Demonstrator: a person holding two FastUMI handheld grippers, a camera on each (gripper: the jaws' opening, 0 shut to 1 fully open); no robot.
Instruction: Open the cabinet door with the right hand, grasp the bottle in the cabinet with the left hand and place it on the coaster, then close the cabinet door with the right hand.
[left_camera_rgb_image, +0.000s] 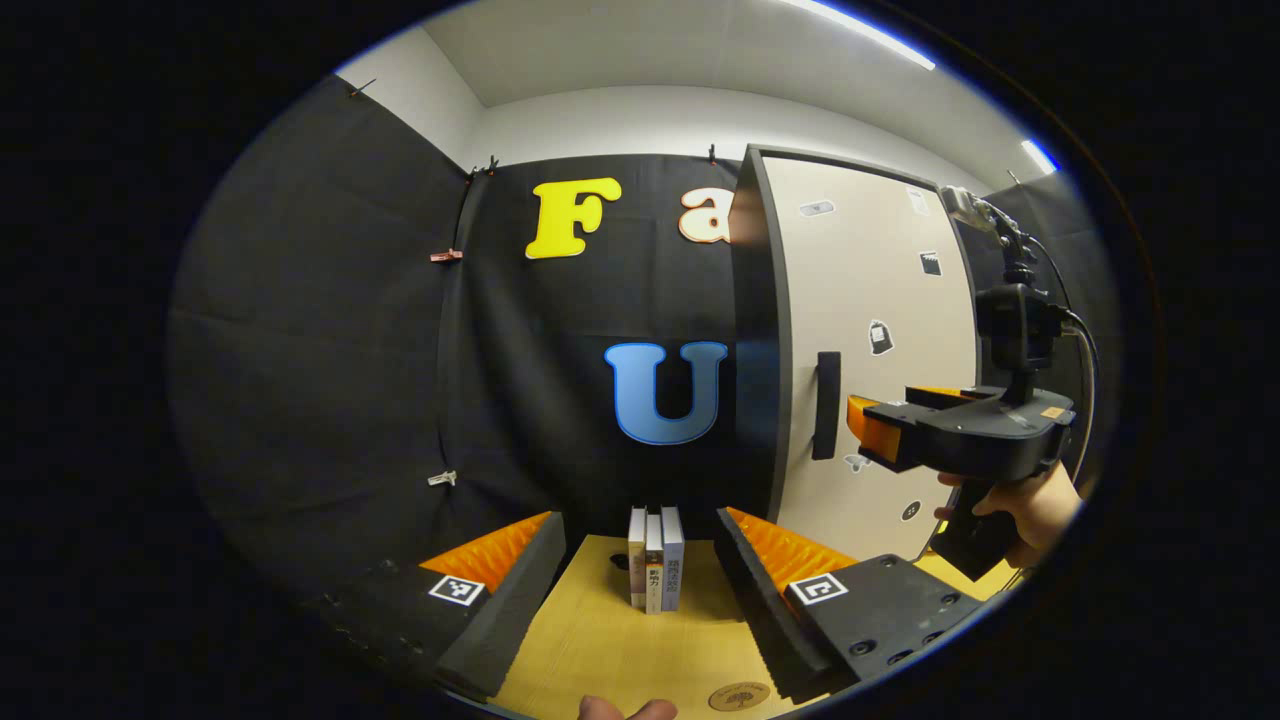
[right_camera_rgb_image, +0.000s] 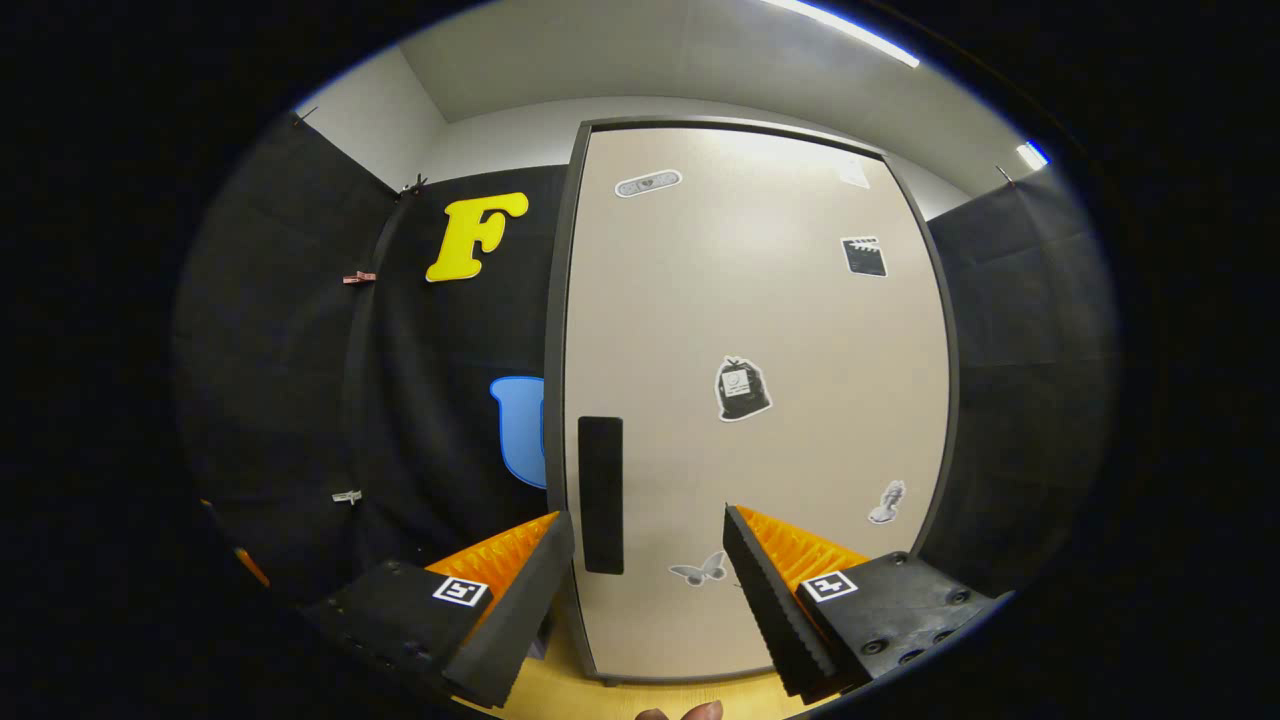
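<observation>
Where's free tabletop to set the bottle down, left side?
Bare wood lies on the table between the books and the left hand-held gripper, and left of the coaster. It is crowded toward the cabinet door, where the right hand-held gripper nears the handle.

The cabinet door (right_camera_rgb_image: 760, 400) stands shut, so whatever is inside the cabinet is hidden in both views. In the left gripper view the coaster (left_camera_rgb_image: 739, 696) is cut by the lower edge, its printed mark too small to make out, and a fingertip (left_camera_rgb_image: 625, 709) beside it is cropped too. The three books (left_camera_rgb_image: 655, 558) standing on the desk (left_camera_rgb_image: 610, 640) show only their spines, the lettering too small to tell. The hand (left_camera_rgb_image: 1020, 510) holding the right gripper (left_camera_rgb_image: 868, 430) is cut off at the wrist, and that gripper's far finger sits behind the near one. In the right gripper view the door stickers (right_camera_rgb_image: 742, 388) are too small to identify surely
</observation>
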